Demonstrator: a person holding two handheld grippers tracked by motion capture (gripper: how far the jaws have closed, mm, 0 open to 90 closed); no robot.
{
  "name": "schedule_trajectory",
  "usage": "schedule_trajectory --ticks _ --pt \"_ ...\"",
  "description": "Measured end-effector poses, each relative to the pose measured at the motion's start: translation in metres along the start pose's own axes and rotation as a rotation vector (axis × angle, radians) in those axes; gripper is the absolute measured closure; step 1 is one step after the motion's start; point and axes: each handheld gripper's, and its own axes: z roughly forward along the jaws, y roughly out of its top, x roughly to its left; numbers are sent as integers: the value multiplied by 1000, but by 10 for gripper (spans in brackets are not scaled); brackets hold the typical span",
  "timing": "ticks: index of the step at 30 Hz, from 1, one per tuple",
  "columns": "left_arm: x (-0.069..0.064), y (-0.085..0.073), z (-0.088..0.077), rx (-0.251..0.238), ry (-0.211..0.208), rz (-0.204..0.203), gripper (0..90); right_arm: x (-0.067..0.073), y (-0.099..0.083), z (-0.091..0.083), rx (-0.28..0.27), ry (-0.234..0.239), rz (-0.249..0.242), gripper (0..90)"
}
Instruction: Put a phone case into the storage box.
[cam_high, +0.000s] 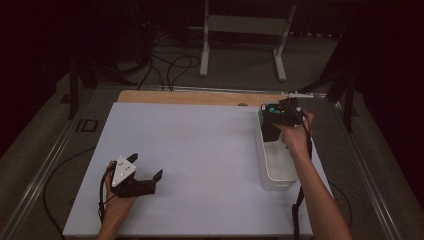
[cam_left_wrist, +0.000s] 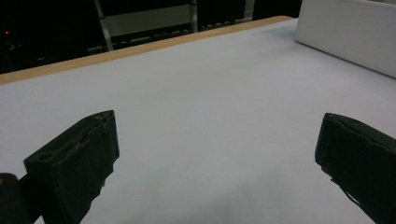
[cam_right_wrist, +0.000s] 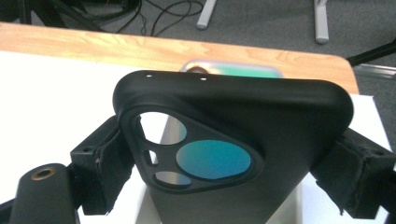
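Setting: I am working in a lab or test room, not a home. The surface (cam_high: 200, 150) is a plain white board laid over a wooden top (cam_high: 190, 97), bare apart from one white plastic bin (cam_high: 276, 165) at my right. It stands in a metal rail frame (cam_high: 40, 172). Grey carpet floor (cam_high: 240, 60) beyond, with loose black cables (cam_high: 172, 67) trailing across it. A white metal stand (cam_high: 245, 30) on two legs sits behind. The surroundings are dark, with black drapes or equipment at the edges; the light falls mainly on the surface.
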Motion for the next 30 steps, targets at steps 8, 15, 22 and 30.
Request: schedule_trajectory --ticks 8,15,22,30 --pt "0 0 0 1 -1 -1 4 3 -2 6 29 -7 -10 136" --pt "0 0 0 2 -1 0 4 3 -3 13 45 -19 -4 135" --pt "0 0 0 2 -2 0 4 7 0 18 40 -47 -29 135" --pt "0 0 1 6 -2 0 4 3 2 23 31 -64 -10 135"
